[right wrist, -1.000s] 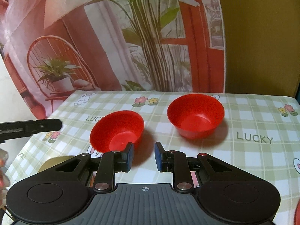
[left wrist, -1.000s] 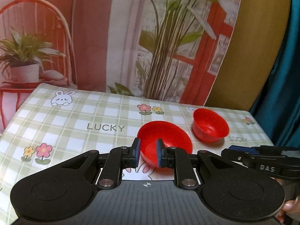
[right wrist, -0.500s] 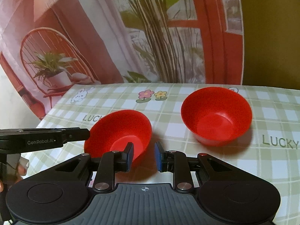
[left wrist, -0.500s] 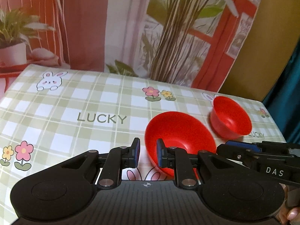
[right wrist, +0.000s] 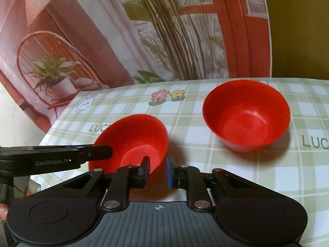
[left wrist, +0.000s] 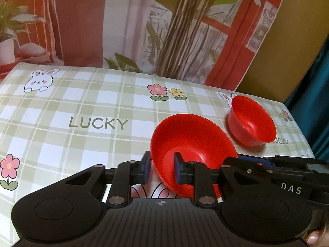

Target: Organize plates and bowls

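Two red bowls sit on the checked tablecloth. The near bowl (left wrist: 191, 144) is tilted, and my left gripper (left wrist: 161, 169) straddles its left rim, one finger outside and one inside, jaws apart. My right gripper (right wrist: 157, 171) straddles the same bowl's (right wrist: 131, 140) right rim, left finger inside, right finger outside, jaws apart. The second red bowl (right wrist: 246, 113) stands upright farther back to the right, also shown in the left wrist view (left wrist: 251, 121). Each gripper shows in the other's view, the left one (right wrist: 55, 157) and the right one (left wrist: 277, 170).
The tablecloth (left wrist: 92, 111) is green-checked with "LUCKY" print, bunnies and flowers. A printed backdrop (right wrist: 144, 30) with plants and a chair hangs behind the table's far edge. A teal curtain (left wrist: 316, 103) hangs at the right.
Both grippers have moved forward and down onto the near bowl: each now has a finger inside its rim. The bowl now sits tilted.
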`<state>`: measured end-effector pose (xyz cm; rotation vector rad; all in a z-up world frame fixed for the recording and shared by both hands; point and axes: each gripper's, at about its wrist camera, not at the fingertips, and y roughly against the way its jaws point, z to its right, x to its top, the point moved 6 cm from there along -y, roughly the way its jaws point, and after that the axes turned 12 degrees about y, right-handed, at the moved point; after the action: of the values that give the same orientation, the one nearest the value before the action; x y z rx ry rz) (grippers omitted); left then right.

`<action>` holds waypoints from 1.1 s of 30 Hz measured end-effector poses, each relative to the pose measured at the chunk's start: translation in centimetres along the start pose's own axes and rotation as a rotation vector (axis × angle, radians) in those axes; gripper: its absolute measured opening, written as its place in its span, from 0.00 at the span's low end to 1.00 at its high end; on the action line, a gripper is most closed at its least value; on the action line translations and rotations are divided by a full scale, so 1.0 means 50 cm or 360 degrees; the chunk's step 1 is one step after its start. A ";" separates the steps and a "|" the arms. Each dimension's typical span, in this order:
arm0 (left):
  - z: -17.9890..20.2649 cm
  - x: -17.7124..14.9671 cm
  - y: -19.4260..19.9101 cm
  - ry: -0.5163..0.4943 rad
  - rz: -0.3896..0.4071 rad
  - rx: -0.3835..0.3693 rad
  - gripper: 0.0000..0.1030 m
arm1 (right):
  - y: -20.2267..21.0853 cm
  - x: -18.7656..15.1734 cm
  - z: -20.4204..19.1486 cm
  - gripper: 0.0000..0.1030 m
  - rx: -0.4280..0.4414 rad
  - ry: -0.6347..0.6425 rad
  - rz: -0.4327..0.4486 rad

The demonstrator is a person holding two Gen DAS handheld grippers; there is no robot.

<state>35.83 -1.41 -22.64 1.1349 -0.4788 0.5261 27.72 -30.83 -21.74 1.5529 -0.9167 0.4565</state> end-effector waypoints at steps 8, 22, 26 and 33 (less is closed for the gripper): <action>0.016 -0.010 0.029 0.0013 0.0011 -0.0039 0.18 | 0.041 -0.002 0.009 0.14 -0.0004 -0.0034 0.0051; 0.143 -0.015 0.104 -0.0032 0.0146 -0.0089 0.18 | 0.166 0.018 0.066 0.14 -0.0068 -0.0012 0.0218; 0.187 -0.016 0.104 -0.0099 0.0149 -0.0110 0.18 | 0.192 0.021 0.105 0.14 -0.0091 -0.0026 0.0265; 0.241 -0.012 0.086 -0.0142 0.0170 -0.0142 0.18 | 0.216 0.037 0.165 0.14 -0.0155 0.0009 0.0288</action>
<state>31.61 -11.34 -15.70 1.0544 -0.6370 0.5429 18.85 -38.94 -15.14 1.3860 -1.0647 0.5363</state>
